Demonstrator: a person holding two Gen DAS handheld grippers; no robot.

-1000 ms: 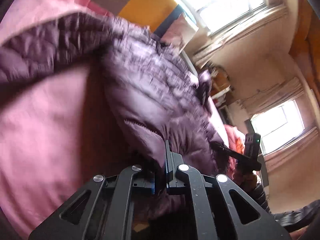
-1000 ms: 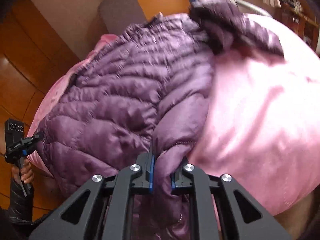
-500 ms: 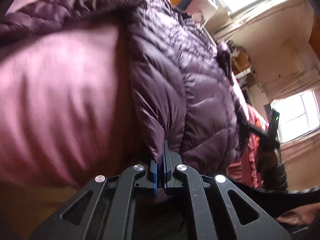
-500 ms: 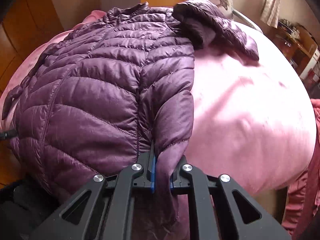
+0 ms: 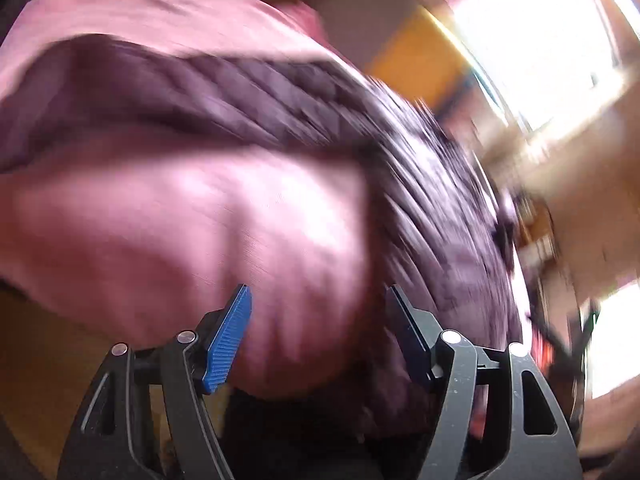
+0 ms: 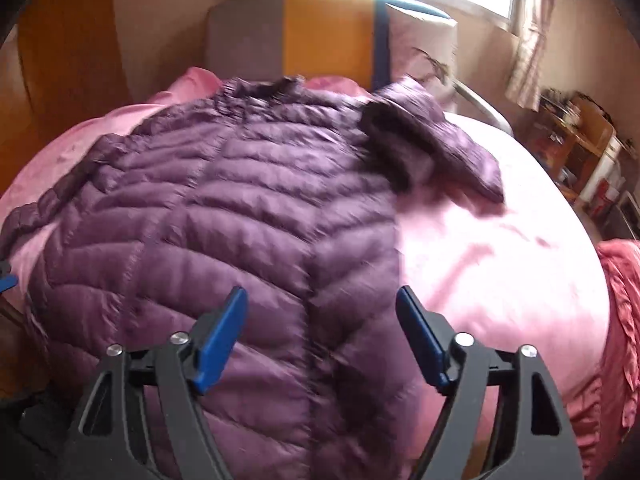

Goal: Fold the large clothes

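A purple quilted puffer jacket (image 6: 224, 216) lies spread flat on a pink bed (image 6: 500, 264), collar toward the headboard. One sleeve (image 6: 444, 140) lies folded at the upper right. My right gripper (image 6: 320, 320) is open and empty just above the jacket's hem. In the blurred left wrist view the jacket (image 5: 420, 184) runs along the right and across the top. My left gripper (image 5: 318, 316) is open and empty over the pink sheet (image 5: 200, 232) beside the jacket's edge.
An orange and grey headboard (image 6: 320, 36) and a white pillow (image 6: 420, 44) stand at the bed's far end. A wooden wardrobe (image 6: 60, 60) is on the left. A cluttered desk (image 6: 580, 148) stands at the right under a window. A red ruffled cloth (image 6: 624, 320) hangs at the bed's right edge.
Both grippers have opened and let go of the jacket's hem. The jacket now lies flat on the bed. The left wrist view has swung and is blurred.
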